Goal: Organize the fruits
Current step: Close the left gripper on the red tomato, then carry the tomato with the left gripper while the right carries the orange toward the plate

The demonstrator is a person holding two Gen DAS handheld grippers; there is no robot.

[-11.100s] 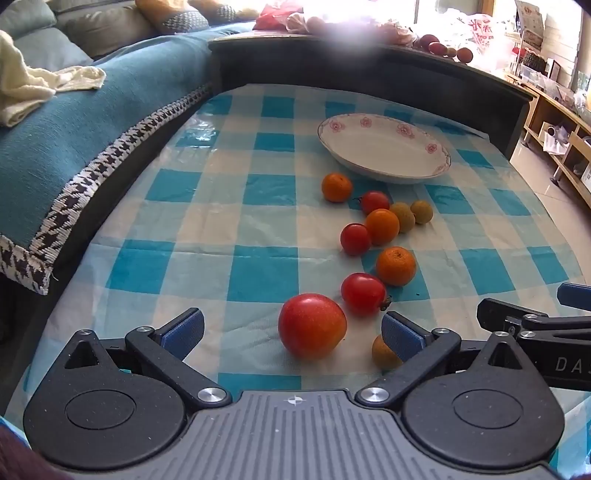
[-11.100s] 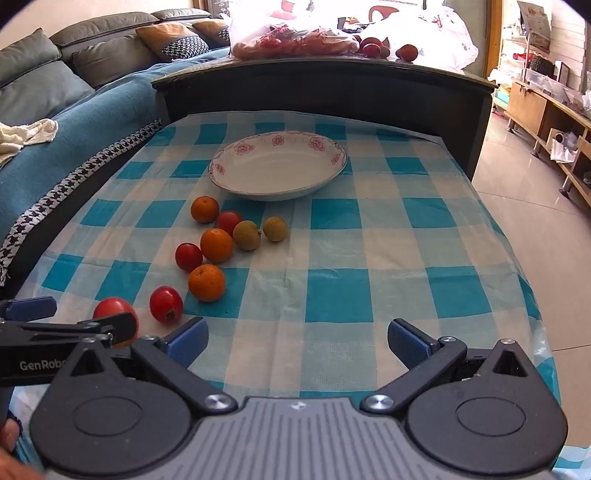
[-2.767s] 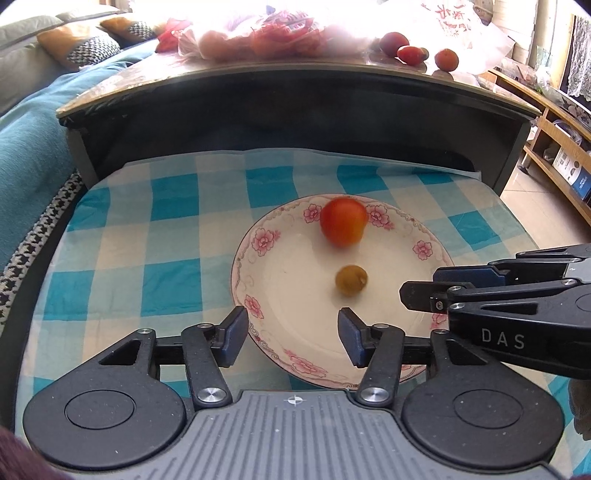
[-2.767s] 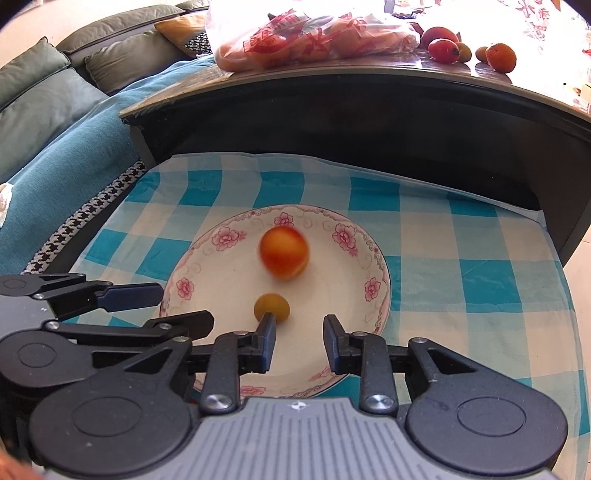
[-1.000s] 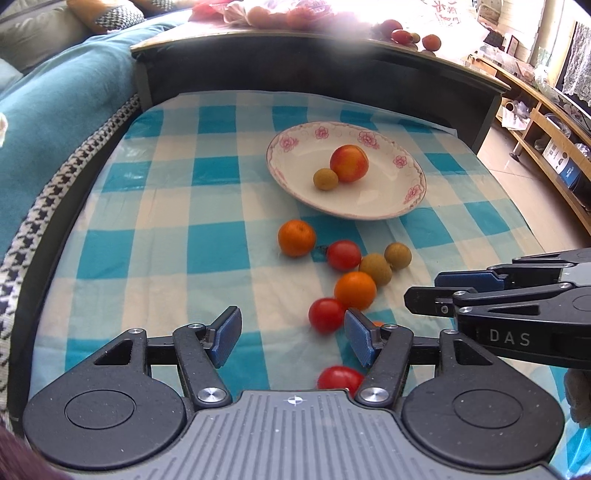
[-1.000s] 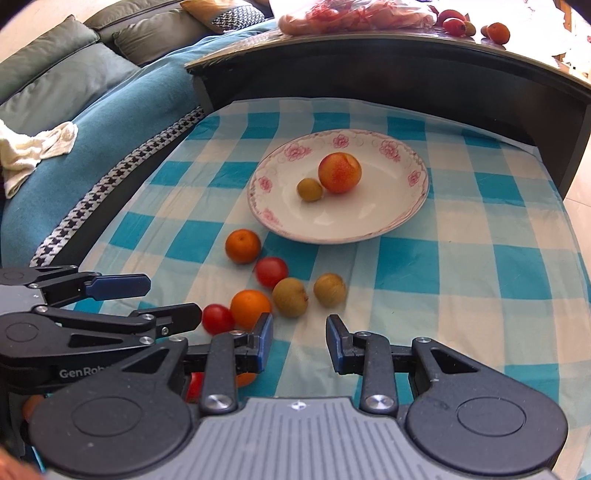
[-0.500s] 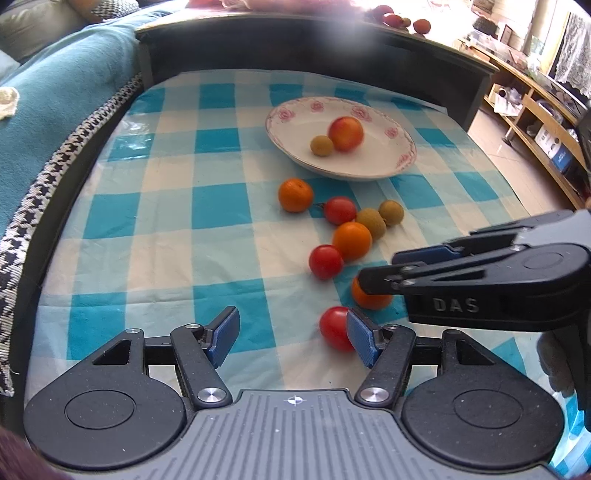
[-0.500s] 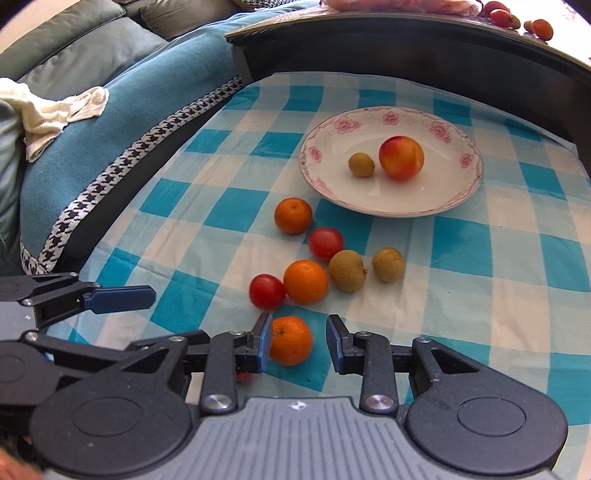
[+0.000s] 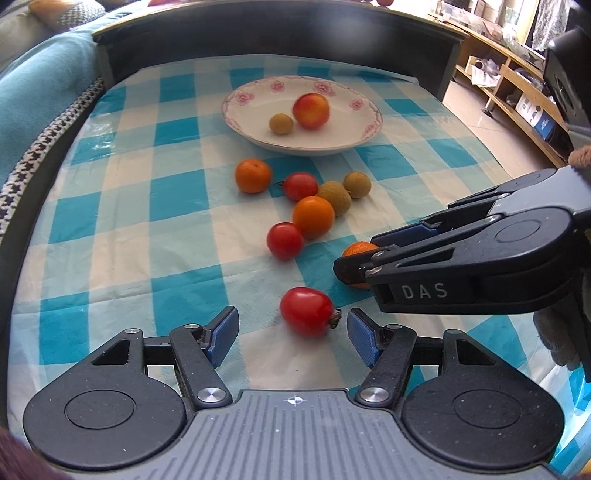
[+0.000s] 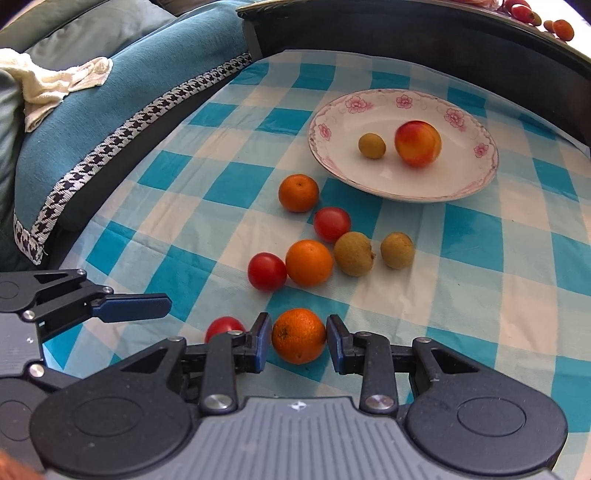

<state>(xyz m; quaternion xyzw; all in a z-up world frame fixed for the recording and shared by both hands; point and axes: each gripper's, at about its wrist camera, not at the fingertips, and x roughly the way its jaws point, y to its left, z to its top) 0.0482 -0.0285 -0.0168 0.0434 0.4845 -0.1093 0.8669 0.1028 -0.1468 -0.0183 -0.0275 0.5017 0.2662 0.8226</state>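
A flowered white plate (image 9: 362, 127) (image 10: 476, 184) holds a red-yellow fruit (image 9: 311, 110) (image 10: 417, 143) and a small longan (image 9: 281, 123) (image 10: 372, 145). Several oranges, tomatoes and longans lie loose on the checked cloth in front of it. My left gripper (image 9: 291, 334) is open, its pads either side of the nearest tomato (image 9: 306, 311) without touching. My right gripper (image 10: 298, 341) straddles an orange (image 10: 298, 335) (image 9: 356, 249) resting on the cloth, pads close to its sides with slim gaps showing. The tomato (image 10: 223, 326) peeks out left of it.
A dark raised table edge (image 9: 280, 35) runs behind the cloth. A teal sofa with a cream towel (image 10: 55, 81) lies to the left. Wooden shelving (image 9: 517, 77) stands at the right. More fruit (image 10: 561, 27) sits on the far dark table.
Both grippers moved forward and down toward the near fruit. The right gripper now has the orange between its pads; the left has the tomato centred between its open pads.
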